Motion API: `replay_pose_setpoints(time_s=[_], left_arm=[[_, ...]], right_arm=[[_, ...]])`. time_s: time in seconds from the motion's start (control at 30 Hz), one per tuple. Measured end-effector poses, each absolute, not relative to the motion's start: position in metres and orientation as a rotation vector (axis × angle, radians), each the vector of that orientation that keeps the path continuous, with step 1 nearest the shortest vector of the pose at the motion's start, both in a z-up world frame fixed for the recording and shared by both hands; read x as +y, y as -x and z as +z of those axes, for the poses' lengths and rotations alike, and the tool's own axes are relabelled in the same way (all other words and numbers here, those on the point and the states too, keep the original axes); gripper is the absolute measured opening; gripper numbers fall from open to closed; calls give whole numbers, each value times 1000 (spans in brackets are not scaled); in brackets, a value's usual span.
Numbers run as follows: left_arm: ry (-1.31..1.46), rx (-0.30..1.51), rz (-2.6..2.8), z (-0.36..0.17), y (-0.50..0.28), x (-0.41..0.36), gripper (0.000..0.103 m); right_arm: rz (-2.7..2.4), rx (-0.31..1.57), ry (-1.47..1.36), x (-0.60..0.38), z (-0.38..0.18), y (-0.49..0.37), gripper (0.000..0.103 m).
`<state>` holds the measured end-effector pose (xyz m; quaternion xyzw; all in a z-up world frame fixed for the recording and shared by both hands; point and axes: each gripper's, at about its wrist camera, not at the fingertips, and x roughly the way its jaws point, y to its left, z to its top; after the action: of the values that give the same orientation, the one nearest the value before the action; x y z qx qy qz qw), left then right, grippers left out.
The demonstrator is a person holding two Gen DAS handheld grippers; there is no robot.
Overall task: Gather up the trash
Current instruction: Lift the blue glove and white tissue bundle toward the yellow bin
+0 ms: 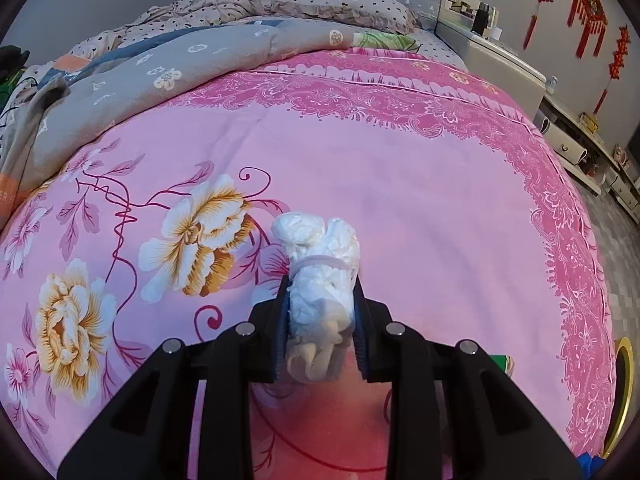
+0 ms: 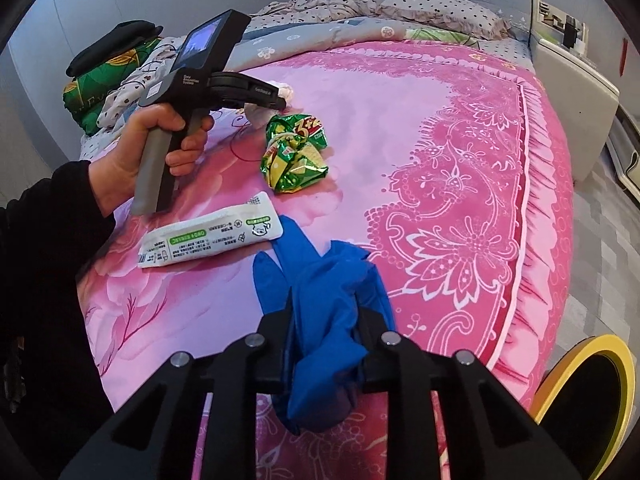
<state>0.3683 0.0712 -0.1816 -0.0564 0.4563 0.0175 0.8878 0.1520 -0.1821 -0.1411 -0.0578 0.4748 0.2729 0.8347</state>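
Observation:
In the left wrist view my left gripper [image 1: 322, 300] is shut on a crumpled white tissue wad [image 1: 320, 264] bound with a pink band, just above the pink flowered bedspread [image 1: 400, 184]. In the right wrist view my right gripper [image 2: 326, 316] is shut on a blue rubber glove [image 2: 324, 280], whose fingers stick out past the tips. Farther up the bed lie a white flat packet [image 2: 210, 236] and a crumpled green snack wrapper [image 2: 296, 154]. Beyond them a hand holds the left gripper [image 2: 282, 100] with the tissue at its tips.
A yellow-rimmed bin [image 2: 588, 392] stands beside the bed at lower right, also visible as the bin's rim [image 1: 624, 392]. A grey quilt [image 1: 180, 64] and dotted pillows [image 1: 340, 0] fill the bed's head. A white cabinet [image 1: 500, 60] lines the right wall.

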Motion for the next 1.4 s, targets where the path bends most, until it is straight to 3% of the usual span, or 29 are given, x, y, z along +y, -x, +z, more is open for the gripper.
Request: replay_pose_setpoints(time_s=[0.73, 1.4], left_arm=[[157, 822, 49, -96, -264, 79, 25], [89, 715, -109, -36, -181, -4, 25]], right_arm=[[468, 892, -8, -229, -88, -103, 19], [374, 754, -42, -274, -34, -71, 19]])
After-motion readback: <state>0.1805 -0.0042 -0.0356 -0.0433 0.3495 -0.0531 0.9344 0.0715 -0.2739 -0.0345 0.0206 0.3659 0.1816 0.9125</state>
